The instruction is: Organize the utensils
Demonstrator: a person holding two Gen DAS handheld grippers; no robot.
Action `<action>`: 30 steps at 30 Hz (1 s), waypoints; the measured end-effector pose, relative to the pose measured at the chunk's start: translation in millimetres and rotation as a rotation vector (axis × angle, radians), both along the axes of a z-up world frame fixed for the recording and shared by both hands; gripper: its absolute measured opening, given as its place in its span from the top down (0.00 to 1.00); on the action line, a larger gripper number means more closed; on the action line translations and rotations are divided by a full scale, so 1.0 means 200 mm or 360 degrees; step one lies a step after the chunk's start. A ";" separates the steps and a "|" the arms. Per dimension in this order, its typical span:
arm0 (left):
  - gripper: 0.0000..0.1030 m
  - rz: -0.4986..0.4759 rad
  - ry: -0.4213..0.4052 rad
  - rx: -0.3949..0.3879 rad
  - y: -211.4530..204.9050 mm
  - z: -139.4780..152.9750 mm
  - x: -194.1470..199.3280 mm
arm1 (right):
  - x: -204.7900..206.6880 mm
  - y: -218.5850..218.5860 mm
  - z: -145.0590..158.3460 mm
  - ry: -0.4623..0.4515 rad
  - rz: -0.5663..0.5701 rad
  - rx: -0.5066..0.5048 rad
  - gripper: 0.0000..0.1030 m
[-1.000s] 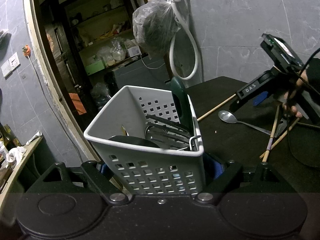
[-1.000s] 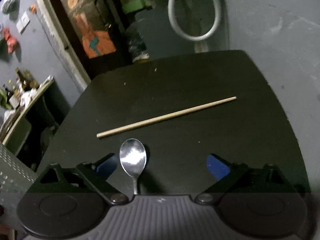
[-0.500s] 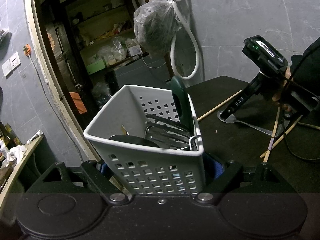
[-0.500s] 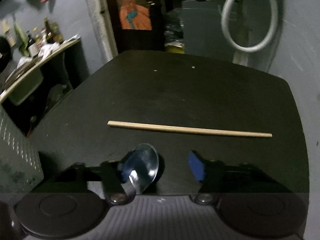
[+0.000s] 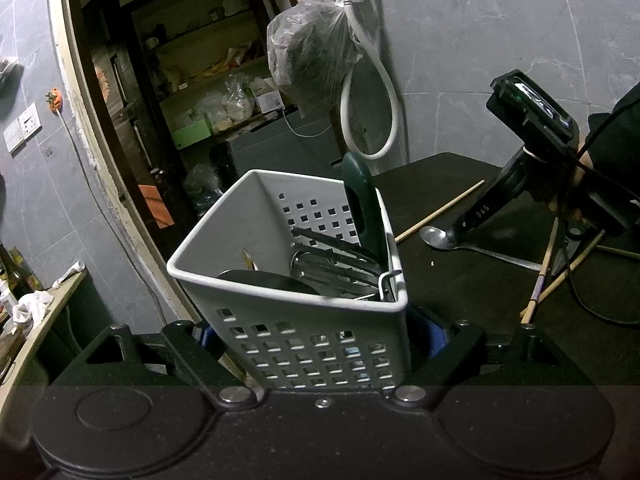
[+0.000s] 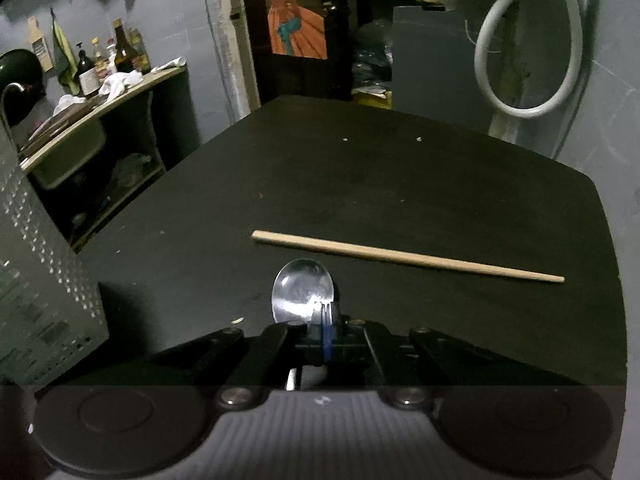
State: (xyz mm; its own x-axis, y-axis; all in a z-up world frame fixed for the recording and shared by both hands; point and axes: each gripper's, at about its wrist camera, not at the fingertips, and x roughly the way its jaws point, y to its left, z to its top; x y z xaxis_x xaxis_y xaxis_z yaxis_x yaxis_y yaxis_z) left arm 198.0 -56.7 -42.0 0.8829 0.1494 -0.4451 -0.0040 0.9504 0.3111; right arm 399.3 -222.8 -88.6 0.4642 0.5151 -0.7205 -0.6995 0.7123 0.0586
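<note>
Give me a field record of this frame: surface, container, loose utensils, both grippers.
surface: dark table
container: white perforated basket, already holds several utensils, including a green-handled one
left gripper: shut on the basket, fingers on its two sides
right gripper: shut on the spoon at the neck, bowl pointing forward
loose on table: one chopstick just beyond the spoon; more chopsticks near the right hand
spoon off table: cannot tell
</note>
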 end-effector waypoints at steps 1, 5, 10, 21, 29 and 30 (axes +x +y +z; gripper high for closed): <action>0.13 0.0000 0.0000 0.0001 0.00 0.00 0.00 | 0.01 0.00 0.00 0.0005 -0.0016 -0.0006 0.86; 0.13 -0.0003 0.0002 0.0003 0.00 0.00 0.00 | 0.05 -0.05 0.01 0.0056 -0.0048 0.0113 0.48; 0.13 -0.0003 0.0004 0.0003 0.00 0.00 0.00 | 0.12 -0.03 0.01 0.0090 0.0075 0.0098 0.48; 0.13 0.0010 0.0005 -0.0002 0.00 0.00 0.01 | 0.10 0.07 0.04 -0.0005 0.0449 -0.0072 0.77; 0.13 0.0008 0.0007 -0.0006 0.00 0.00 0.01 | 0.04 0.10 0.07 -0.0040 0.0479 -0.0053 0.93; 0.13 0.0007 0.0007 -0.0007 0.00 0.00 0.01 | 0.02 0.10 0.07 -0.0054 0.0484 -0.0062 0.93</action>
